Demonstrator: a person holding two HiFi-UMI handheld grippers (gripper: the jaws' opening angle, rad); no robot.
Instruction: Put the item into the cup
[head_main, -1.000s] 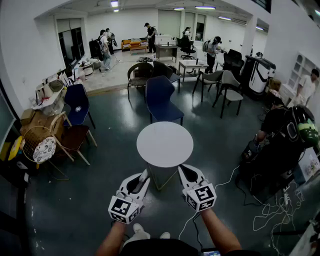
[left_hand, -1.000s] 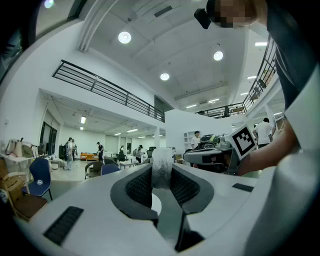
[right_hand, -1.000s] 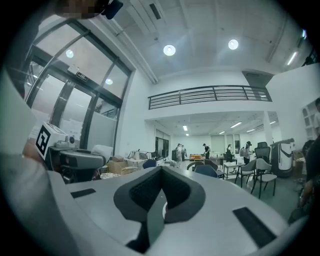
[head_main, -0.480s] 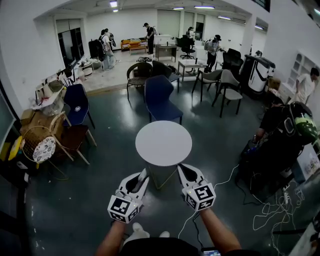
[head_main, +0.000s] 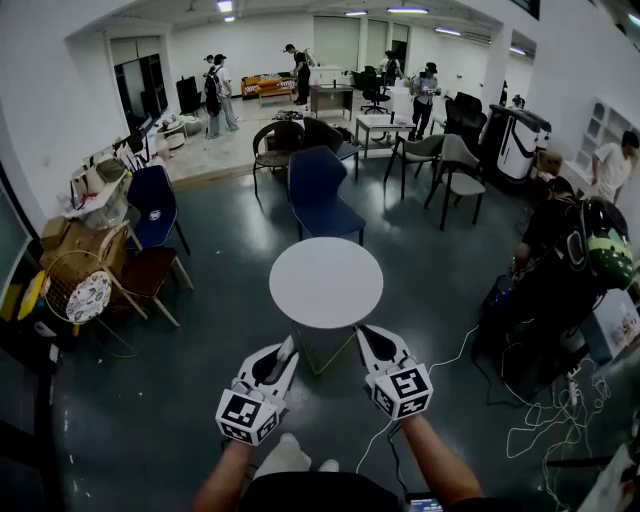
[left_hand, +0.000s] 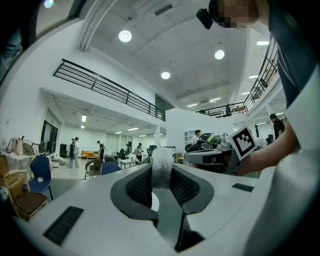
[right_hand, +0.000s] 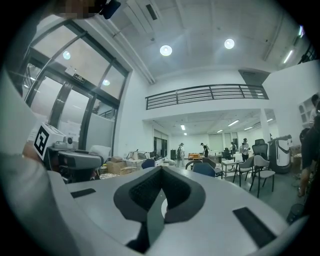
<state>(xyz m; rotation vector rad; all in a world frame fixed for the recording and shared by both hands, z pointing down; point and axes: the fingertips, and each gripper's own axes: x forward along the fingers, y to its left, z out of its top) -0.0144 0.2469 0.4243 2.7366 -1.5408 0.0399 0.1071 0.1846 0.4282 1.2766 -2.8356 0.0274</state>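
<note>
My left gripper (head_main: 288, 350) is held level just short of the round white table (head_main: 326, 282). It is shut on a small whitish, roll-like item (left_hand: 161, 166), which stands upright between the dark pads (left_hand: 137, 186). My right gripper (head_main: 363, 336) is beside it at the same height, also short of the table's near edge. In the right gripper view its jaws (right_hand: 161, 176) meet with nothing between them. I see no cup in any view.
Beyond the table stands a blue chair (head_main: 318, 196), with more chairs and small tables (head_main: 446, 162) behind it. A person sits by dark equipment (head_main: 570, 262) at the right. White cables (head_main: 540, 425) lie on the floor. Cluttered chairs (head_main: 90, 290) line the left wall.
Both grippers hold almost the same place before the table. The people at the far end of the room have walked on.
</note>
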